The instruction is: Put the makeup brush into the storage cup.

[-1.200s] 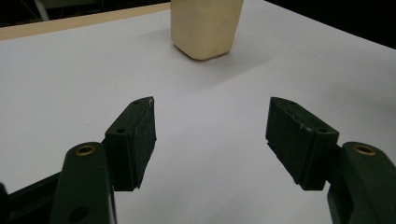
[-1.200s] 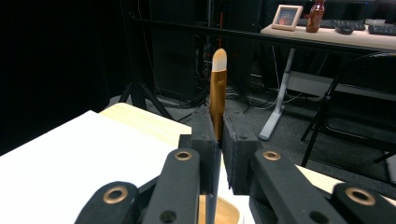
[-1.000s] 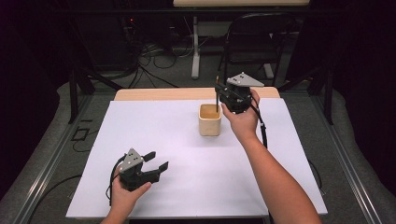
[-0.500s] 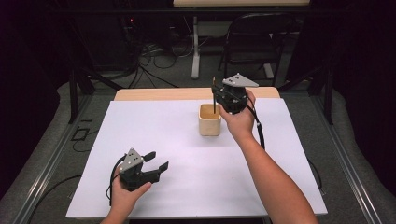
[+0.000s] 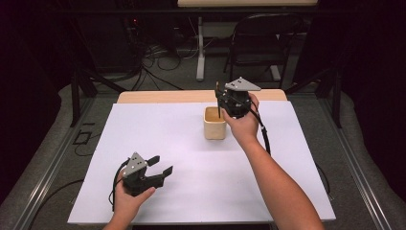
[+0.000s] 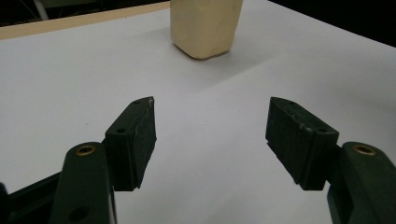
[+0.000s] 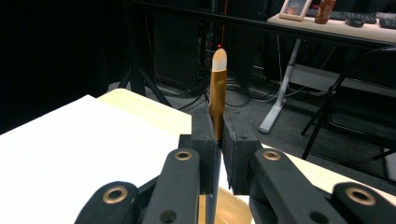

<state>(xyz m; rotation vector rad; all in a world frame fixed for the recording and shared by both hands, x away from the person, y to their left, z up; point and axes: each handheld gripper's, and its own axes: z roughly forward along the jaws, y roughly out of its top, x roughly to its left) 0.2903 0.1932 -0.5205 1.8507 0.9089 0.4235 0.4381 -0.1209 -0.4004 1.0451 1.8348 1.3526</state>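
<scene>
A pale wooden cup (image 5: 214, 125) stands on the white table cover (image 5: 158, 139), right of centre toward the back. Just above its right rim, my right gripper (image 5: 223, 102) is shut on a thin golden-brown pen (image 7: 217, 95) with a pale tip. The pen stands upright, and its lower end points down into the cup's opening (image 7: 229, 209). My left gripper (image 5: 160, 165) rests low at the near left, jaws open with nothing between them. In the left gripper view its gripper (image 6: 211, 135) faces the cup (image 6: 205, 25) across bare white surface.
A wood strip (image 5: 158, 97) edges the table at the back. Behind it stand a dark folding chair (image 5: 261, 43), a desk leg (image 5: 201, 48) and loose floor cables (image 5: 158, 67). Metal rails (image 5: 43, 167) run along both sides.
My right gripper has edged slightly left over the cup with the pen still held. The left gripper has not moved.
</scene>
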